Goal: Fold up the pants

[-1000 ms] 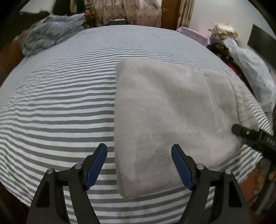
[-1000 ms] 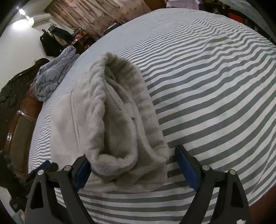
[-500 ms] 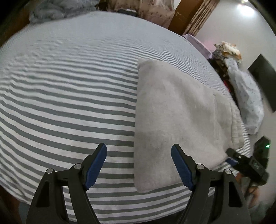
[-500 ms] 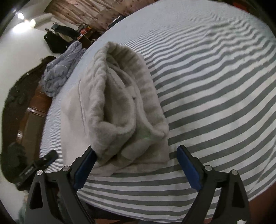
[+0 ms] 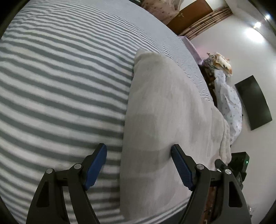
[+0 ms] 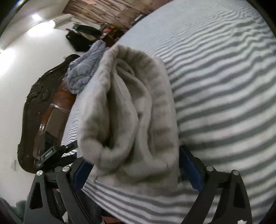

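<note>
while both grippers gape wide, folded pants (image 5: 163, 120) lie between their fingers.

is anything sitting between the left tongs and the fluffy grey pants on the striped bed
Nothing visible does. The left tongs are open right at the near edge of the folded fluffy grey pants, with only the grey-and-white striped bedsheet under them. The right tongs sit open around the pants' bunched end.

Bedroom, lights on, striped bed fills both views.
Grey-white striped sheet (image 5: 60, 86); dark carved wooden headboard (image 6: 34, 106); white walls; wall-mounted black TV (image 5: 253, 103); wooden door (image 5: 188, 15); crumpled blue-grey quilt (image 6: 82, 69) near headboard.
</note>
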A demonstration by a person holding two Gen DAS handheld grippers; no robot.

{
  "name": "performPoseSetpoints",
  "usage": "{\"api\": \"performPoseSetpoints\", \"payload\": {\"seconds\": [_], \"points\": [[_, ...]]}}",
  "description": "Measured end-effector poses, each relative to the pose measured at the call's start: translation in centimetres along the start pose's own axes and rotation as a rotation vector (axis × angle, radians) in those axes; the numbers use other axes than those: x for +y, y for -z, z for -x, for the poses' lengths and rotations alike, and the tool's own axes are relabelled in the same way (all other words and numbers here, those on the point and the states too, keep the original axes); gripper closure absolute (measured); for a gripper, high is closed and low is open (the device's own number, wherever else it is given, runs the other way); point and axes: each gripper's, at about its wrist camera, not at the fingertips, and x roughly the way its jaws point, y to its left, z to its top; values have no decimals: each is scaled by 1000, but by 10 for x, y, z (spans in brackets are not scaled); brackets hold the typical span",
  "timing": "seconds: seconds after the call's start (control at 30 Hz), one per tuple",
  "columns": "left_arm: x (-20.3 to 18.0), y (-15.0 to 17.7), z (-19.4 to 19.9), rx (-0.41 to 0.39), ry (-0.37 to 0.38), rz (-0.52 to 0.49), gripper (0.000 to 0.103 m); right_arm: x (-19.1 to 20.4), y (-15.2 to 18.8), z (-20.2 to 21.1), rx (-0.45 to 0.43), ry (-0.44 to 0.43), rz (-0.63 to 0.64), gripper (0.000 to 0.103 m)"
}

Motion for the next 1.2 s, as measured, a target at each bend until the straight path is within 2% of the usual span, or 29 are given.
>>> {"api": "performPoseSetpoints", "payload": {"seconds": [0.13,0.3,0.37,0.47,0.6,0.7,0.93,1.0,1.2], "points": [[-9,-12,-14,-3,-1,-19,24,-8,-15,-12,-16,-41,-52,11],[-17,-21,-26,-6,12,-47,22,-4,-25,-24,34,-34,-30,12],[-20,-22,-30,-11,16,-56,23,-3,-25,-25,53,-40,-16,20],[-27,-21,-33,-19,-16,-92,34,-2,-25,-25,48,-53,-24,36],[-35,-21,-26,-44,-34,-124,57,6,-22,-18,26,-66,-33,47],[-36,-22,-21,-50,-30,-101,65,15,-24,-12,26,-78,-55,51],[-43,-23,-2,-87,-18,-85,70,41,-32,0,16,-83,-72,57],[-50,-27,4,-101,10,-75,71,52,-34,6,11,-92,-60,58],[-49,-44,39,-153,4,-100,71,80,-46,1,17,-111,-33,58]]}}
